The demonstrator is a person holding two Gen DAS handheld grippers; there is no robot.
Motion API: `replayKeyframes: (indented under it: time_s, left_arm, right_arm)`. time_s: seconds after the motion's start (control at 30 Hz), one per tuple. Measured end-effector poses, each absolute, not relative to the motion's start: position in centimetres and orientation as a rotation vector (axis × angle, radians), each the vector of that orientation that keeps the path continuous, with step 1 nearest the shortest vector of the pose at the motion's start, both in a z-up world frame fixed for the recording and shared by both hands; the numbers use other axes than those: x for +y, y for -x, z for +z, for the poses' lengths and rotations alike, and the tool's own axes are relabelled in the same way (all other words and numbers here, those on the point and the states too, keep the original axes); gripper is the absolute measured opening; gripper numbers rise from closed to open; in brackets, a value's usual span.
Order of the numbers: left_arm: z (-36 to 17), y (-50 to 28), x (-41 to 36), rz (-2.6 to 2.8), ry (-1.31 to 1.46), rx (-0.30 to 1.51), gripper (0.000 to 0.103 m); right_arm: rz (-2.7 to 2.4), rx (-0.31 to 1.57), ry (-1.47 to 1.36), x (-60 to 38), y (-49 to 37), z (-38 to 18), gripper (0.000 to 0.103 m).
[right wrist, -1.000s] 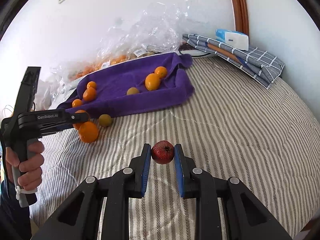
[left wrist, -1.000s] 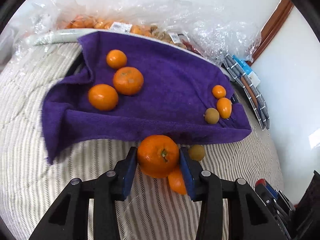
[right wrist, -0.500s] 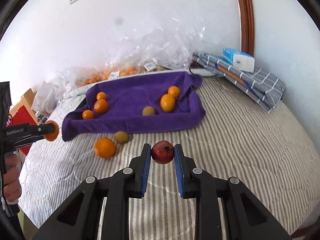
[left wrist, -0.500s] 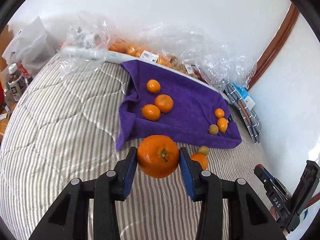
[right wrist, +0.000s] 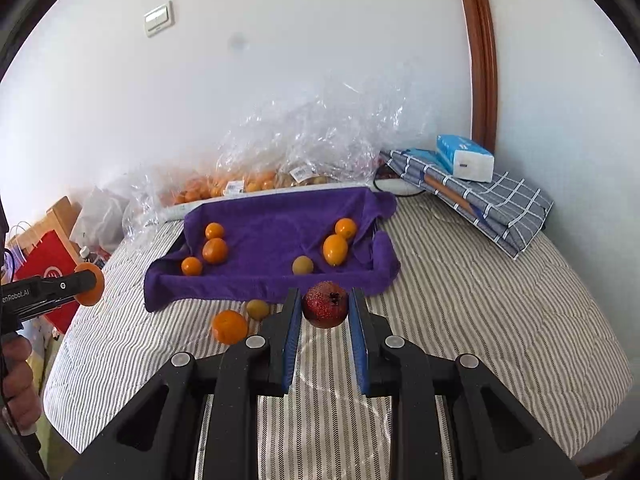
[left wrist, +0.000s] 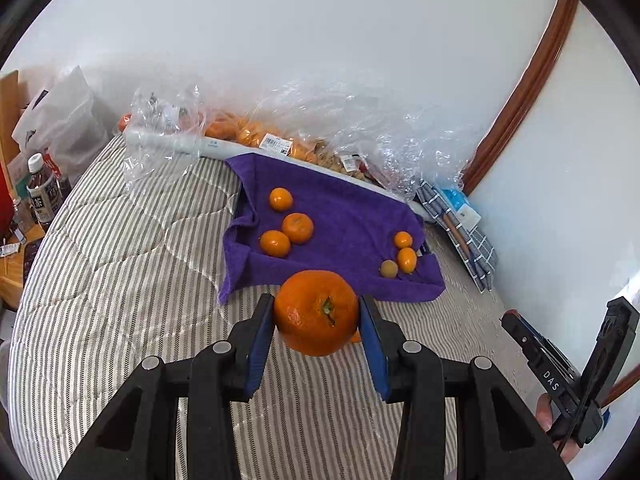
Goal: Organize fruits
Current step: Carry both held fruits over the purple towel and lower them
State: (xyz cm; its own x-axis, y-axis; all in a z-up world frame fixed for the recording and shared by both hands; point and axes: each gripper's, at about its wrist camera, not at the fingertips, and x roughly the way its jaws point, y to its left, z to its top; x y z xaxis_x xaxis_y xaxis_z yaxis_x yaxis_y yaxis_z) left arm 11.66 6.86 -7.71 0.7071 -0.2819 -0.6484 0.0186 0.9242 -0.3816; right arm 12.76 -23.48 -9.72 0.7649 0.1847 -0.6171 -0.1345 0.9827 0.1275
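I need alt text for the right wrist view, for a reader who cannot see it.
The right hand-held gripper holds a small dark red fruit above a striped bed. Behind it, a purple towel carries six small fruits; an orange lies on the bedcover.

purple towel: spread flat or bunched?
Mostly spread. The purple towel lies open with fruit on it, but its edges are rumpled and turned up, most at the right corner, and the near edge is folded over.
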Motion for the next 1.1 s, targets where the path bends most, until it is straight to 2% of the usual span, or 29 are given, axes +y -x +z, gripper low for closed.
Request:
replayKeyframes:
  time_s: [0.43, 1.1]
  left_arm:
    - [-6.8, -12.7, 5.3, -0.169, 0.339, 0.767, 0.040]
    - [-7.9, -17.3, 5.6, -0.154, 0.344, 0.794, 0.040]
  right_arm:
    - [0.172, 0.647, -0.069, -24.2, -13.0, -8.5, 0.024]
    - [0.175, 0.664, -0.076, -24.6, -18.0, -9.2, 0.024]
